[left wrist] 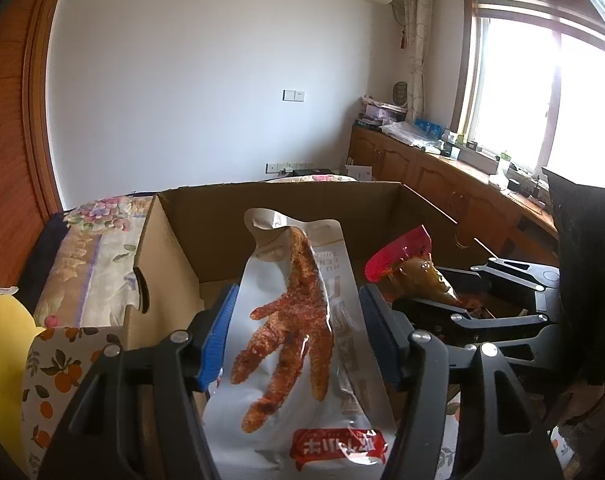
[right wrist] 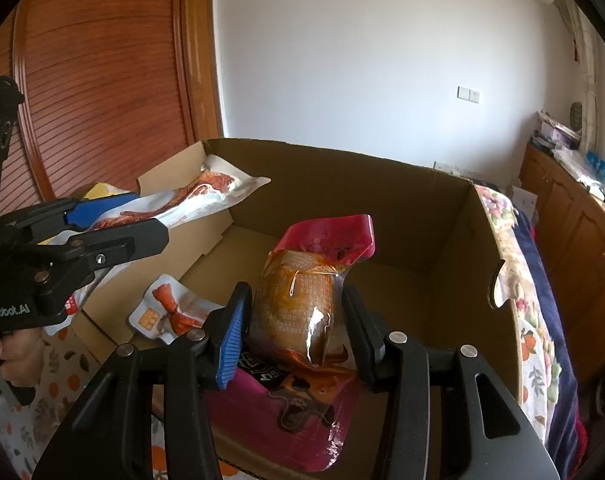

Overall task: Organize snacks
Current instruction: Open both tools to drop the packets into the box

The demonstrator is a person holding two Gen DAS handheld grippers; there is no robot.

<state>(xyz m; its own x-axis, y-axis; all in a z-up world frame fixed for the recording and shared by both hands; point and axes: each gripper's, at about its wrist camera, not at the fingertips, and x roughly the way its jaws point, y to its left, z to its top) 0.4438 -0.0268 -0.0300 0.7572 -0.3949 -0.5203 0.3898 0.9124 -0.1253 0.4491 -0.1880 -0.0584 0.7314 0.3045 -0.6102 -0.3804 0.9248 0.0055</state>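
**Two grippers, each with a snack pack over the open box**

Two snack packs sit between gripper jaws above the cardboard box [right wrist: 382, 208], one per gripper.

Left gripper [left wrist: 298, 336]: the white pack [left wrist: 302, 320] printed with a chicken foot stands between its blue-padded fingers [left wrist: 216, 336]. The pack is roughly upright, its top leaning toward the far box wall. The jaws stand at middling width; a gap shows between each pad and the pack sides, so the pads do not look pressed on it. In the right wrist view the same pack [right wrist: 190, 200] lies across the left rim of the box, with that gripper [right wrist: 102, 232] around its near end.

Right gripper [right wrist: 294, 332]: the pink pack [right wrist: 298, 304] with brown contents stands upright between the fingers [right wrist: 232, 340], jaws narrow, pads against its sides: held. Its lower end is low inside the box; whether it touches the floor I cannot tell. In the left wrist view this pack [left wrist: 406, 268] shows to the right, over the box.

Box contents: one small white pack [right wrist: 162, 312] lies on the box floor near the left wall, apart from both grippers.

Surroundings: the box sits on an orange-patterned cloth [left wrist: 58, 364]. A floral quilt [left wrist: 98, 248] lies beside the box. A hand [right wrist: 6, 356] holds the left gripper's handle.
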